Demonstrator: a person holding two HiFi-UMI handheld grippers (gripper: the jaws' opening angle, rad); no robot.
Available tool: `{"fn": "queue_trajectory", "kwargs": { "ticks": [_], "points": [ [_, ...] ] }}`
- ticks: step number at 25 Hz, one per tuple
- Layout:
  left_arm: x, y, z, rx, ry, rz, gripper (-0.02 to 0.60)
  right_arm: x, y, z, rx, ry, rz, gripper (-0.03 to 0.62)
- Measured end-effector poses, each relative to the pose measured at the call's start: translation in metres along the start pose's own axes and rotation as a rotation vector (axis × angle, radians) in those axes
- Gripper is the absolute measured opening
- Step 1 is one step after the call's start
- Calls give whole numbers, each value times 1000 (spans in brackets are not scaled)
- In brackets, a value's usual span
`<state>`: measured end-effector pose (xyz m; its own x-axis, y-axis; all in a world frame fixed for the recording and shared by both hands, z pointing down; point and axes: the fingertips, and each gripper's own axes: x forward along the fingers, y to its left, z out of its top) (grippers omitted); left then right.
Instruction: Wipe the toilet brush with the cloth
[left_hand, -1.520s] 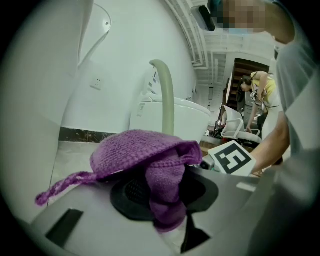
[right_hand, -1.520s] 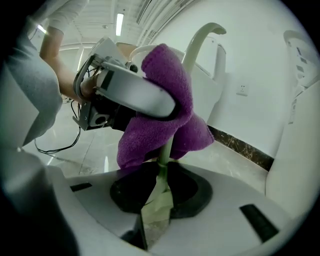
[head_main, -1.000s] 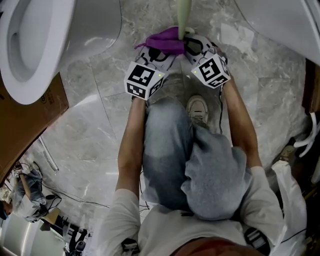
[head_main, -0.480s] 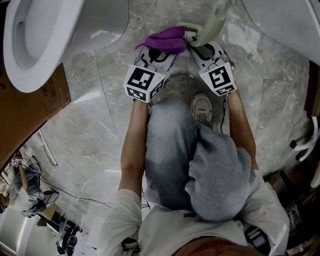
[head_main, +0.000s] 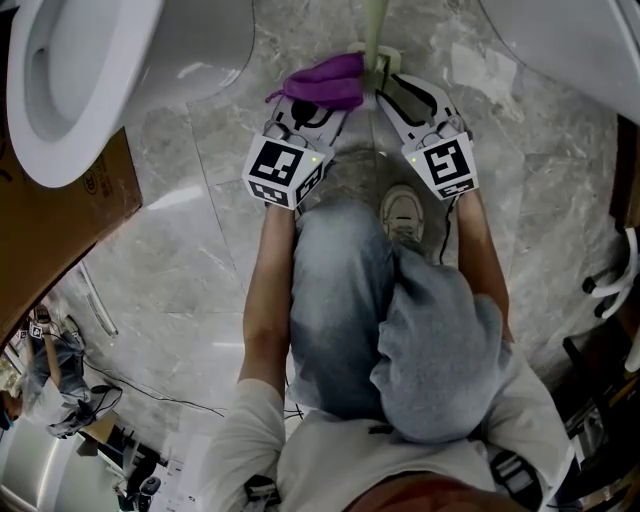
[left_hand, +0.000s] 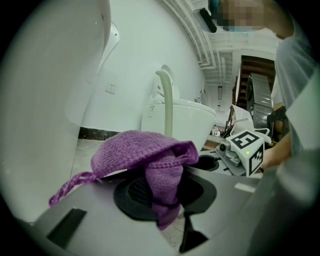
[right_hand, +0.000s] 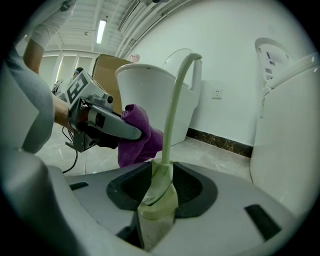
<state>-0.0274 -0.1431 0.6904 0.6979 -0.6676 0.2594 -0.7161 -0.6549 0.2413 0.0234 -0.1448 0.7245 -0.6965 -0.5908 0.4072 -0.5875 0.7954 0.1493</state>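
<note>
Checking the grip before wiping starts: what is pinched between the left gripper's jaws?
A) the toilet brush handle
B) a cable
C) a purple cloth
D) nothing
C: the left gripper is shut on the purple cloth, which bunches up over its jaws.

**Brush upright in the right claw**

The right claw (right_hand: 159, 186) has the pale green brush (right_hand: 169, 120) between its jaws, pads against it on both sides, though the jaws have just been opening. The handle rises and curves right at the top. The left claw (right_hand: 139, 134) carries a purple cloth (right_hand: 134, 150) just beside the handle. A white toilet (right_hand: 145, 85) stands behind.
</note>
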Motion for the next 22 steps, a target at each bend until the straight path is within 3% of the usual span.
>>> {"fn": "queue_trajectory", "kwargs": {
  "ticks": [3,8,22],
  "points": [
    [-3,2,1,-2,-7,10,89,-11,-5,5,46,-31,-34,103],
    [-11,7,-2,-13,-16,34,89,-28,-12,14,124,-76,-93,3],
    [-16,12,-4,-3,-16,68,89,-32,-10,9,164,-72,-99,-3]
  ]
}}
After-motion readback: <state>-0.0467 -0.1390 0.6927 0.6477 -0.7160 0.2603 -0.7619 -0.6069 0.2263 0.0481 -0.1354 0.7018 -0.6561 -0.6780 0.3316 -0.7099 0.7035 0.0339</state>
